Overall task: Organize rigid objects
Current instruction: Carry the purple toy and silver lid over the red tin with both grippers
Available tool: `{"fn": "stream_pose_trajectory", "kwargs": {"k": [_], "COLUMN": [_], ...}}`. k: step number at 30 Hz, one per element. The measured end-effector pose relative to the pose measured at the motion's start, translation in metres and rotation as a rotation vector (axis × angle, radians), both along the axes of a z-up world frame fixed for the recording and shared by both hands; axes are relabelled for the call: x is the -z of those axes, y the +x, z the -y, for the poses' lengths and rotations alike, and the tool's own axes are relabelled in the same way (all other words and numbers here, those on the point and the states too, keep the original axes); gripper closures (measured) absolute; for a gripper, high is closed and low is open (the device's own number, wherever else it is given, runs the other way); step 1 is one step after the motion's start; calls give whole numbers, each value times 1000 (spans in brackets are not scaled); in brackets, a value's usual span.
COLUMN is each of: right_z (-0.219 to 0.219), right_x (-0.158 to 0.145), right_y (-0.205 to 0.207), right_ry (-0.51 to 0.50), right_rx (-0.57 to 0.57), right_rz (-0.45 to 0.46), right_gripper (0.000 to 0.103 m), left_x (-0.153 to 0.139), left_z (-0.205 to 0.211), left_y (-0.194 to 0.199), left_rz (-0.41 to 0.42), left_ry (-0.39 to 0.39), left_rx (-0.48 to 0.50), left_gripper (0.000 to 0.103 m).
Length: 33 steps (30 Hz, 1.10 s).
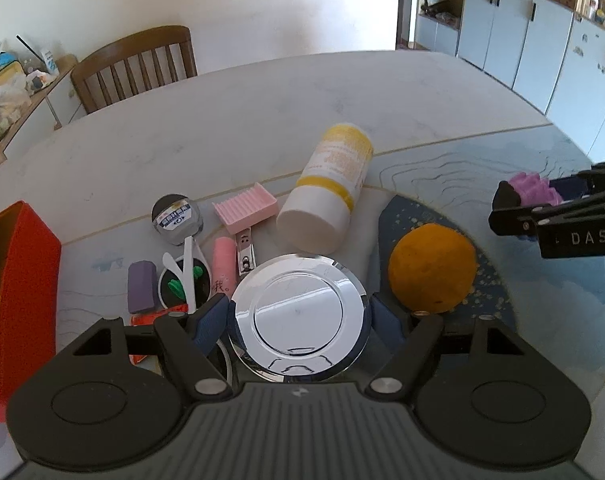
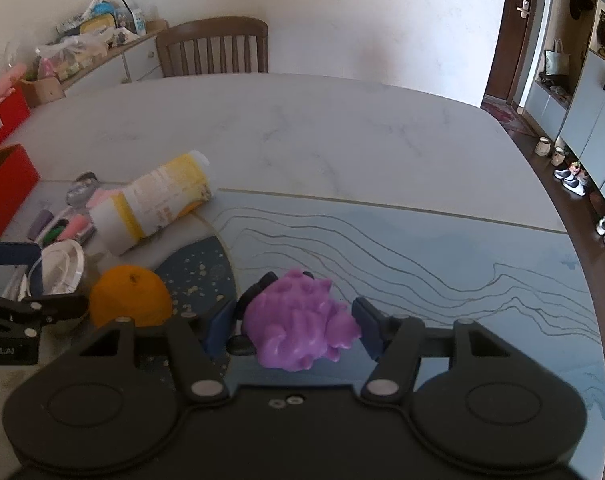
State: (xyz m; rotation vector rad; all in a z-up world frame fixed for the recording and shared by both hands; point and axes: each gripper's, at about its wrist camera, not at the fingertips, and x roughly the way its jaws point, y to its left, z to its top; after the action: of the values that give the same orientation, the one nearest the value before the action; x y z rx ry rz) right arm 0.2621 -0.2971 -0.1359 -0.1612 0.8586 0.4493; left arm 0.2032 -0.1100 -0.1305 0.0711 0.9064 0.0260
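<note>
My left gripper (image 1: 298,316) is shut on a round shiny chrome lid (image 1: 298,316), its blue pads pressing both rims. The lid also shows in the right wrist view (image 2: 60,266). My right gripper (image 2: 292,322) is closed around a purple bumpy toy (image 2: 298,320) that sits between its blue pads; a small gap shows at the right pad. The toy and right gripper appear at the right edge of the left wrist view (image 1: 534,190). An orange (image 1: 432,268) rests on a dark speckled mat (image 1: 490,280). A white and yellow bottle (image 1: 330,188) lies on its side.
Small items lie left of the lid: a pink comb-like tray (image 1: 246,208), nail clipper (image 1: 245,252), pink tube (image 1: 224,266), purple block (image 1: 141,286), grey jar (image 1: 177,218), sunglasses (image 1: 182,280). A red box (image 1: 18,292) stands at far left. A wooden chair (image 1: 136,66) is behind the table (image 1: 230,120).
</note>
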Motion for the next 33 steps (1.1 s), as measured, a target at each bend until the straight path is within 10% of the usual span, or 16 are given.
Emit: {"fn": "stream_pose_trajectory", "kwargs": {"k": [33], "right_z": [-116], "right_x": [-117], "right_y": [-82], "right_ry": [76], "right_rx": [-363], "right_rz": [152], "right_gripper": [40], "left_x": [-102], "left_z": [-111], "left_y": [-76], "left_rz": [132], "left_ry": [-101], "left_rx": [-229], "left_gripper": [27]}}
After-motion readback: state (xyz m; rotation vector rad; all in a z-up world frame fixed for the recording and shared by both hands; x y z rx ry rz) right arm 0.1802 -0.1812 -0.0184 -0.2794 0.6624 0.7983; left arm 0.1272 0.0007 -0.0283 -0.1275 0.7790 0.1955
